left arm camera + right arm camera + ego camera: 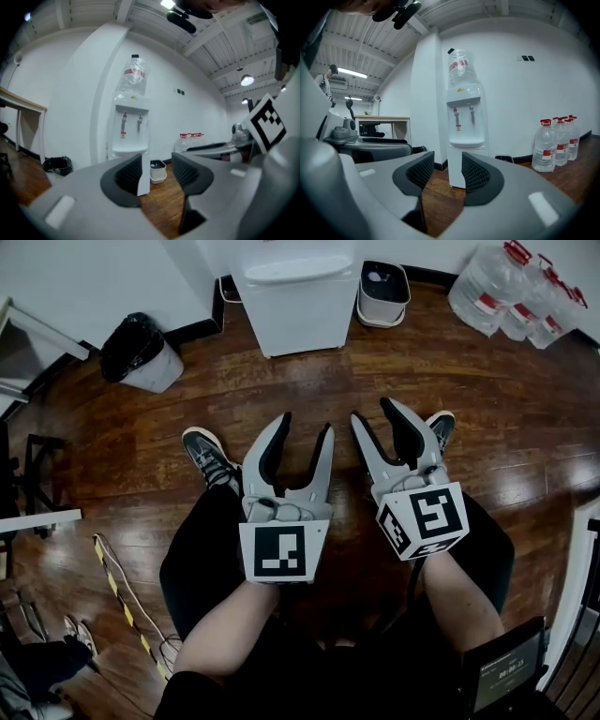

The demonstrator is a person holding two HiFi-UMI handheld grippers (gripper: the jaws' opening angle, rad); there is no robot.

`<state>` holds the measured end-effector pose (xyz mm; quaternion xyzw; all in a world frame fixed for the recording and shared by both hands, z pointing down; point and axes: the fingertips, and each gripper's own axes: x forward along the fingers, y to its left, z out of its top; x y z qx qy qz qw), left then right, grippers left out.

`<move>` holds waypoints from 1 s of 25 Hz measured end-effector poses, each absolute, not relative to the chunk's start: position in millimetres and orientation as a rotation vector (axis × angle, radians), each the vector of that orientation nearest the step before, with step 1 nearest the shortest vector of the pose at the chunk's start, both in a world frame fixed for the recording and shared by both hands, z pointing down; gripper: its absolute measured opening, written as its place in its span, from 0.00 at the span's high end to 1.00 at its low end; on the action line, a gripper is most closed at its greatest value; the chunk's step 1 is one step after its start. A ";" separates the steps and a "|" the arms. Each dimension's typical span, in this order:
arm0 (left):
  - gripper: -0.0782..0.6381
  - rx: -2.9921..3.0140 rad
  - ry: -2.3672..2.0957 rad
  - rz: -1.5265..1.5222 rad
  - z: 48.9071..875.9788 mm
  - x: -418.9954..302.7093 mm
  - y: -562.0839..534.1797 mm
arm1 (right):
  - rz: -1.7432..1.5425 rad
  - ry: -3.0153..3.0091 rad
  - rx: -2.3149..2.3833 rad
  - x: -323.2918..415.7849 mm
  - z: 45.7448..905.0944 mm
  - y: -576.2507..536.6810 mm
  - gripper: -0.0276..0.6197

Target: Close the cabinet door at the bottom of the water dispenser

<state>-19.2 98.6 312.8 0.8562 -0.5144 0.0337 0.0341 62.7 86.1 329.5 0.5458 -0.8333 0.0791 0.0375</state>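
Cabinet door (455,166) is low on the front of the water dispenser (295,296), which stands against the white wall, well ahead of both grippers. The left gripper (304,427) and right gripper (373,413) hover side by side above the wooden floor (281,390), jaws apart and holding nothing. Water bottles (511,292) stand to the dispenser's right.

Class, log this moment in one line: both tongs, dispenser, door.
left tongs: open, empty | right tongs: open, empty | water dispenser: ahead, untouched | cabinet door: looks shut
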 end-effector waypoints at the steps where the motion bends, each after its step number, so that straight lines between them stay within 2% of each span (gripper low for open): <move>1: 0.59 2.656 -1.583 0.092 308.7 -15.5 102.6 | 0.233 -2.562 1.674 63.0 328.0 90.2 0.67; 25: 0.59 2.744 -1.529 0.073 288.3 -5.5 120.5 | 0.081 -2.621 1.664 57.5 294.3 113.3 0.80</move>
